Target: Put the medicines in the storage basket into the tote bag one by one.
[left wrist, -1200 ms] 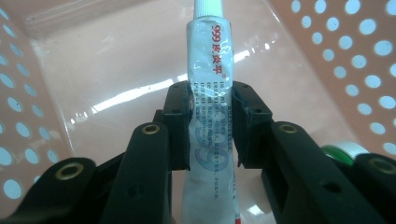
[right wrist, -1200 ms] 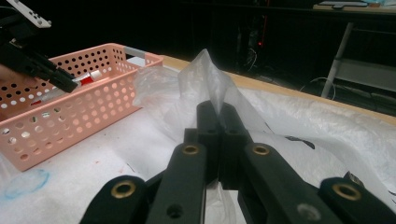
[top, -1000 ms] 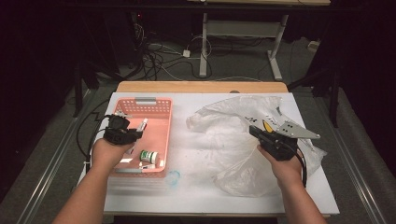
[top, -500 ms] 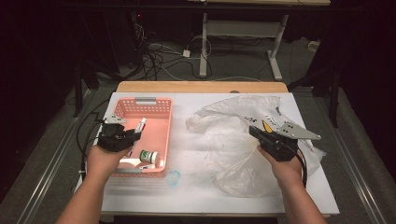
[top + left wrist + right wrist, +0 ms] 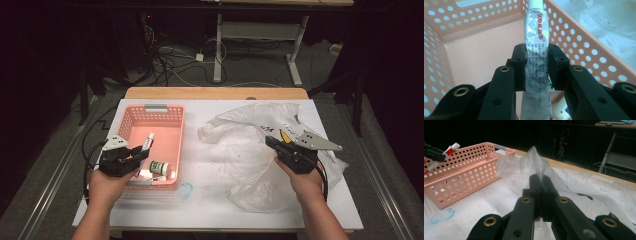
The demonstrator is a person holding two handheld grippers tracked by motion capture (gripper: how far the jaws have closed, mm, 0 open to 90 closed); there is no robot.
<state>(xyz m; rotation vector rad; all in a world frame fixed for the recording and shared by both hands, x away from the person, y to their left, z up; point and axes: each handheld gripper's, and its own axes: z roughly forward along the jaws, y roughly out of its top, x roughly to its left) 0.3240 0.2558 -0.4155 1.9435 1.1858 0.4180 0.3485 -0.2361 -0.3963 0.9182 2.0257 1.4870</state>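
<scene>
Left gripper view: tube (image 5: 536, 45) lengthwise, cap away from claw (image 5: 537, 65)

From my remote seat I see a white-covered table (image 5: 210, 210) with a light wooden edge (image 5: 215, 93) along its far side. Beyond it the room is dark, almost black. A white metal desk frame (image 5: 260, 45) stands behind on a grey floor (image 5: 45, 165), and a tangle of black and white cables (image 5: 175, 60) lies at its foot. Metal rails (image 5: 55, 175) run along the floor on both sides of the table. The light falls mainly on the tabletop, leaving the back in shadow.
</scene>
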